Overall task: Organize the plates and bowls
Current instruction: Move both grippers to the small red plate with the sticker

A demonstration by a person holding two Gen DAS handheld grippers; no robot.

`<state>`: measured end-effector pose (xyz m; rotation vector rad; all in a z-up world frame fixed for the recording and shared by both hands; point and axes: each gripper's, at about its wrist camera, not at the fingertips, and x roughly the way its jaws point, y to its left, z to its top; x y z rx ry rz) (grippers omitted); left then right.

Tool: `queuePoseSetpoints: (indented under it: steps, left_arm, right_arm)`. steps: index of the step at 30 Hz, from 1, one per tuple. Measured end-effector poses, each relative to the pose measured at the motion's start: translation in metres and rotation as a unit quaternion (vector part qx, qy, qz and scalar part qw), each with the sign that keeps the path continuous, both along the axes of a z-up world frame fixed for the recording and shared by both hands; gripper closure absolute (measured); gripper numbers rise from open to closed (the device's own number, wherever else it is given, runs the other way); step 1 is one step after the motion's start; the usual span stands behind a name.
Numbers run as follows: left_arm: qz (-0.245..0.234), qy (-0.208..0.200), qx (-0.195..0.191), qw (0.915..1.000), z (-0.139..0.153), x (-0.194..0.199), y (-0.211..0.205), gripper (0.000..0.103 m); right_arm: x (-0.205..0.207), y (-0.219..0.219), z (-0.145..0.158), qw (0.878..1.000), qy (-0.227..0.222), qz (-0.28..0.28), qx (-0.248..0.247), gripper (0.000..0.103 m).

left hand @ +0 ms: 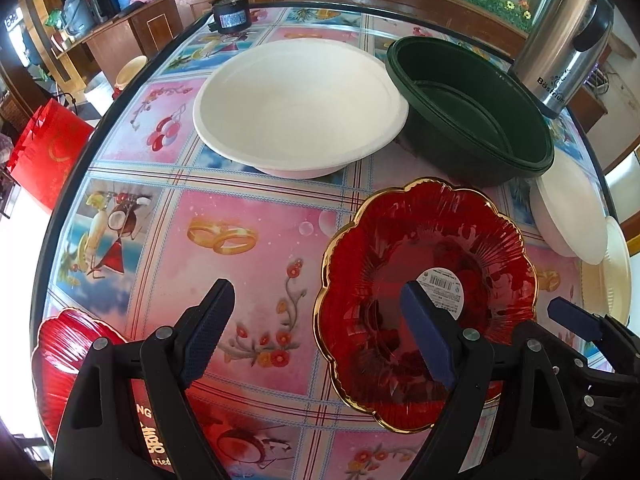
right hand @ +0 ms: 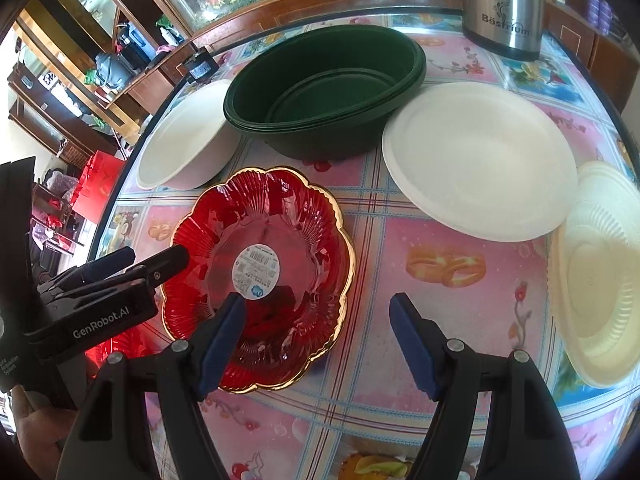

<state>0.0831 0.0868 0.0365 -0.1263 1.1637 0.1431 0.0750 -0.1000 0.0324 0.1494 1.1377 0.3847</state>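
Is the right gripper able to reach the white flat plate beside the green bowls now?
Probably yes. The right gripper is open and empty, and the white flat plate lies ahead to its right on the table, with only bare tablecloth between. The red glass plate sits off to the left.

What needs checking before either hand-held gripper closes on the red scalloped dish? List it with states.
1. Left hand-held gripper open and empty: ok.
2. Right hand-held gripper open and empty: ok.
3. Red scalloped dish flat on the table, nothing stacked on it: ok.
4. A dish rim between a gripper's pads: not ok; one finger of each overlaps the dish, the other sits off it.
5. Dish clear of white bowl and green bowls: ok.
6. Fingers' height above the dish: cannot tell.
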Motion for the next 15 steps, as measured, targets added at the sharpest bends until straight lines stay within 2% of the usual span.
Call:
queuePoseSetpoints:
  steps: [12,15]
  left_arm:
    - [-0.009,0.014,0.011,0.9998,-0.011,0.008,-0.005,0.017]
    - [-0.008,0.021,-0.001,0.9997,-0.014,0.010,-0.003,0.017]
  right_arm:
    - [0.005,0.000,-0.007,1.000,0.007,0.002,-0.003,0.029]
    - [0.006,0.002,-0.007,1.000,0.006,0.005,-0.003,0.029]
